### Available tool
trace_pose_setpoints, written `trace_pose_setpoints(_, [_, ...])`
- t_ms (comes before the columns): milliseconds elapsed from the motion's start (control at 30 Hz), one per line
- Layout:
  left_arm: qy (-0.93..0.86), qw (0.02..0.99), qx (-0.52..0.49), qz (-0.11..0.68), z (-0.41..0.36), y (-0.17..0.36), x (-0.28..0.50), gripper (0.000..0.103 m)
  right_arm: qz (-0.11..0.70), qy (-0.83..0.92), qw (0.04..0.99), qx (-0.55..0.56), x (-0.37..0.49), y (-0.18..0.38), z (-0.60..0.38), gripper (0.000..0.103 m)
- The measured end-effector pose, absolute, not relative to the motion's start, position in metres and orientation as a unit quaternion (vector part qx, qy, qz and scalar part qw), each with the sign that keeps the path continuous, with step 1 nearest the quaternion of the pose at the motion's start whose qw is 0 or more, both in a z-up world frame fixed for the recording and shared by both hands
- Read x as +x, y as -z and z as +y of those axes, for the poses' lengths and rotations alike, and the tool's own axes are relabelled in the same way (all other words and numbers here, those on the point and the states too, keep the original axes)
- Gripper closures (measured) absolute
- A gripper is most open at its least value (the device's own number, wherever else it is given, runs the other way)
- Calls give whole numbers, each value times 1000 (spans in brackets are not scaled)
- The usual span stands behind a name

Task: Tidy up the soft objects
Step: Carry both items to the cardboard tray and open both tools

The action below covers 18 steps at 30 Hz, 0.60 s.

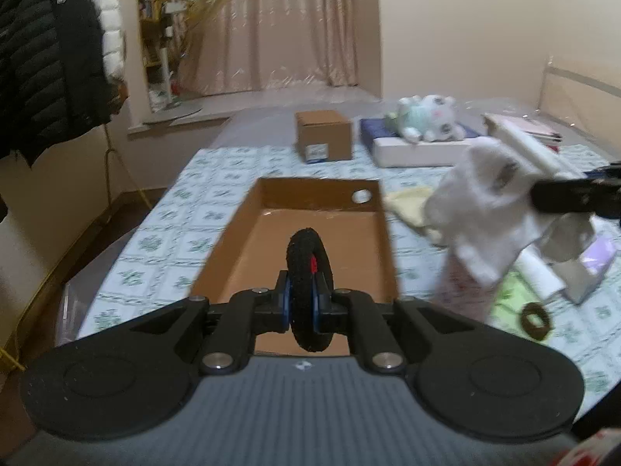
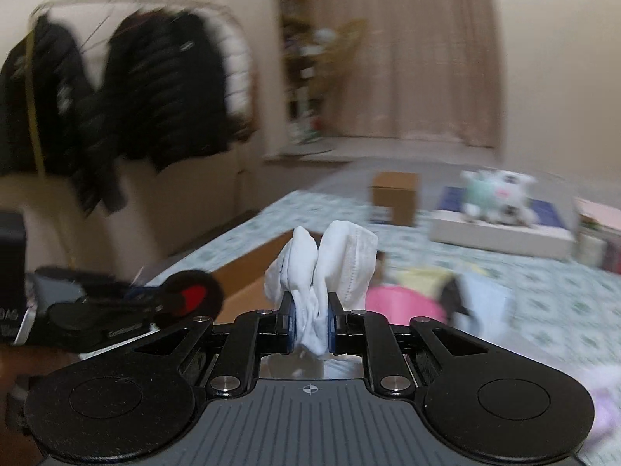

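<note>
The left gripper point(image 1: 306, 291) clamps a black ring point(image 1: 309, 291) above the cardboard tray point(image 1: 248, 248); at three o'clock, the right gripper point(image 2: 310, 326) grasps white socks point(image 2: 330, 268).

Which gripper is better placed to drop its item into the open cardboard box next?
Left: the left gripper holds its black ring directly over the open box; the right gripper's white cloth hangs beside it.

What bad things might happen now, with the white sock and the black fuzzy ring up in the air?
1. The white sock is pinched only at its lower end by the right gripper, so it may slip out before reaching the open brown cardboard box.
2. The two grippers are close, and the dangling sock might snag on the left gripper, which holds the black fuzzy ring.
</note>
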State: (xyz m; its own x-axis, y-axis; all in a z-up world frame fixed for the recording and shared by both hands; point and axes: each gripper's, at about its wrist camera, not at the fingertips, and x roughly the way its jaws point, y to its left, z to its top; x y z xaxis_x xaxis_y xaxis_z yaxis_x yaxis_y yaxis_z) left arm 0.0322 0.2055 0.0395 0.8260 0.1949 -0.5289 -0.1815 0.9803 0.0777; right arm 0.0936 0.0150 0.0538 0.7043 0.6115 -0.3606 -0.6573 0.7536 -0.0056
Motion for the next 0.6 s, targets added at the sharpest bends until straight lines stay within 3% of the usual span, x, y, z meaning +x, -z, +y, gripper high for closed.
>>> trace_pose_setpoints(267, [-105, 949, -4, 296, 258, -22, 56, 94, 207, -360, 902, -120, 151, -15, 101, 88])
trace_pose_setpoints(500, [-94, 948, -20, 303, 277, -3, 83, 92, 238, -362, 891, -136, 186, 9, 119, 87])
trace_pose_setpoints(533, [-93, 948, -23, 302, 279, -1, 86, 92, 239, -364, 889, -142, 188, 12, 122, 85])
trace_pose_setpoints(567, [-92, 949, -25, 301, 280, 0, 88, 90, 239, -366, 887, -147, 192, 15, 124, 70])
trace_pose_setpoints(600, [-92, 949, -27, 301, 282, 2, 88, 86, 236, -367, 888, -148, 193, 17, 124, 47])
